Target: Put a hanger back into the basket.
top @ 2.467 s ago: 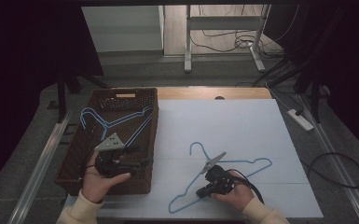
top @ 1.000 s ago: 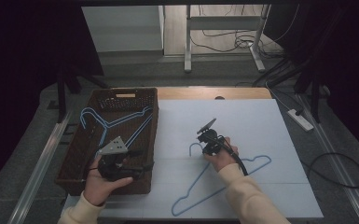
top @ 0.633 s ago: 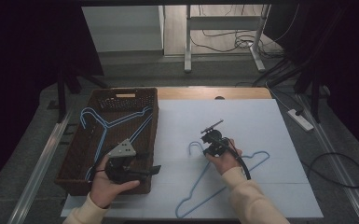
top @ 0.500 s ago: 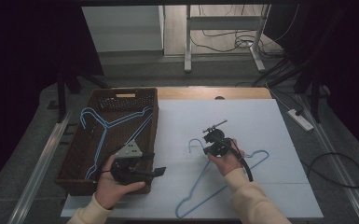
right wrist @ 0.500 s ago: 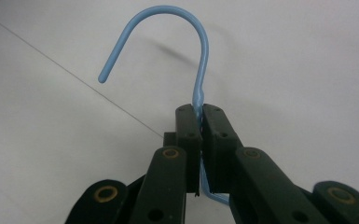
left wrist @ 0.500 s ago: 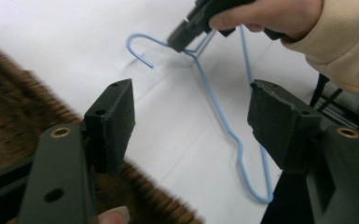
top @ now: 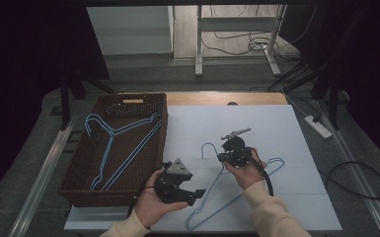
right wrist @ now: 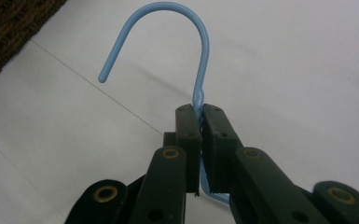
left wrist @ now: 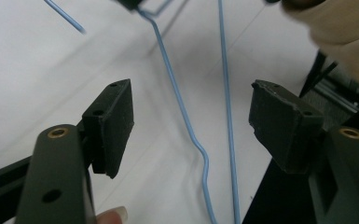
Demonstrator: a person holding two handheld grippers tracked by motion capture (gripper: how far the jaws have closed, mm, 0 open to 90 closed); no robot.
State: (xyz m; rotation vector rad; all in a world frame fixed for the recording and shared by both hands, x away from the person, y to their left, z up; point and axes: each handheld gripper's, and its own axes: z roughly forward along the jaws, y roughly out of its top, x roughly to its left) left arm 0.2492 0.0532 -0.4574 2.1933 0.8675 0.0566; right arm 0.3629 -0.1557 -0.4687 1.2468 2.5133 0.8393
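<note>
**Second grip on the hanger**

Since the earlier frame, the left gripper [top: 200, 192] has swung from the basket [top: 79, 168] over to the sheet [top: 276, 123]. Its jaws gape around the hanger [top: 216, 197] wires, gripping nothing. The right gripper [right wrist: 200, 112] clenches the neck under the hook. Best to centre one wire between the pads [left wrist: 116, 121] before closing, keeping the right grip firm.

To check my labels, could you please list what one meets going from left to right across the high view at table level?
Brown wicker basket with blue hangers → left gripper → blue wire hanger on the table → right gripper → white power strip
</note>
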